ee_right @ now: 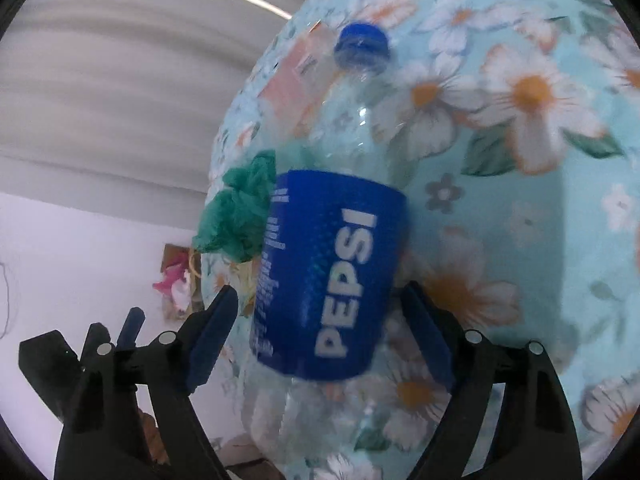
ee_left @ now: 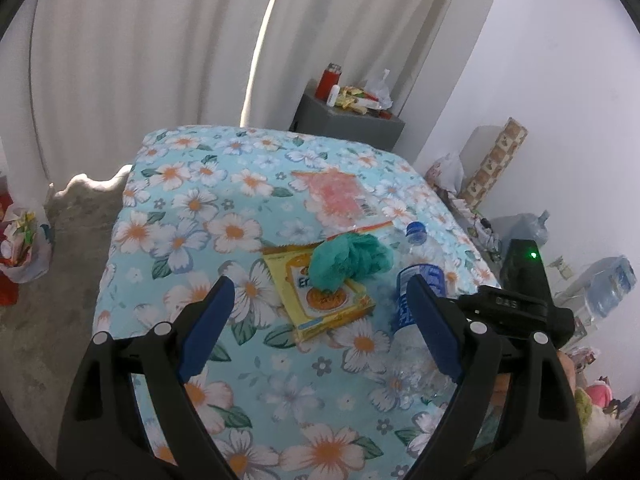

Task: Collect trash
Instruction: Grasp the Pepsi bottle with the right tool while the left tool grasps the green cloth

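My right claw (ee_right: 316,320) stands spread around the Pepsi bottle (ee_right: 332,272), one blue pad to each side of the label; I cannot see either pad pressing the plastic yet, so I count it as not gripped. The bottle lies on its side on the floral bed (ee_right: 540,208), near the right edge, cap pointing away from me. It looks empty, so I judge it very light, thin-walled and springy, likely to dent and squirt out if I squeeze hard. The label band is the best place to take it: widest, least slick. It is clear plastic with a blue wrapper, white lettering and a blue cap (ee_right: 362,46).

My left claw (ee_left: 320,320) hangs spread and empty over the bed. Just beyond it lies a flat yellow packet (ee_left: 328,304), limp and hard to pinch off the sheet, with a crumpled green bag (ee_left: 348,260) on its far end, soft, grabbable anywhere. Farther lies a pinkish plastic wrapper (ee_left: 340,196), flat and flimsy.
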The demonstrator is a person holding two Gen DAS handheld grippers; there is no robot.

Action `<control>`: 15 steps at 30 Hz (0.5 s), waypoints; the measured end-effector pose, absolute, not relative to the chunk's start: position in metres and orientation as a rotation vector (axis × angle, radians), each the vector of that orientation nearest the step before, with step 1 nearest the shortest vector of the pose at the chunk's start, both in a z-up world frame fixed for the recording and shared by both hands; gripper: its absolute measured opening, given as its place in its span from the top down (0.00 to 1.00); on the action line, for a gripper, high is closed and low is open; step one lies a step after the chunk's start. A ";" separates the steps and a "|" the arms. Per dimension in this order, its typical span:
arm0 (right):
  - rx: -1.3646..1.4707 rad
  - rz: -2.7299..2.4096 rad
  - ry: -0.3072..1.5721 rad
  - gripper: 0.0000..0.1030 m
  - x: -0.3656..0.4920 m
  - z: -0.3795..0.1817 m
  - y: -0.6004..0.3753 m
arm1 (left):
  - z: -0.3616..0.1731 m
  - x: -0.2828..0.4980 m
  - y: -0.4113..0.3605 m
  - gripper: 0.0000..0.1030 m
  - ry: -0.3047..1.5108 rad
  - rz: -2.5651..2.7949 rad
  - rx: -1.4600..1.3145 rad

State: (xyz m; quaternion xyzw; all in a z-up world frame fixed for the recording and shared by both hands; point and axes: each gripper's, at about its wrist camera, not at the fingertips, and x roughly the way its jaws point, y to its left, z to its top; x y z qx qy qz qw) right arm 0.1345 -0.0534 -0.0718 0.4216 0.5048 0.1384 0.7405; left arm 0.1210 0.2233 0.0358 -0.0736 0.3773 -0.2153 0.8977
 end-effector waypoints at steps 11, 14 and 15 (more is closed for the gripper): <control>0.996 0.371 1.121 0.42 0.138 -0.081 -0.066 | 0.047 0.112 0.213 0.19 0.777 -0.413 -0.169; 0.954 0.385 1.132 0.42 0.130 -0.075 -0.078 | 0.049 0.113 0.208 0.19 0.776 -0.413 -0.178; 0.943 0.393 1.138 0.43 0.128 -0.074 -0.082 | 0.049 0.113 0.205 0.19 0.776 -0.414 -0.180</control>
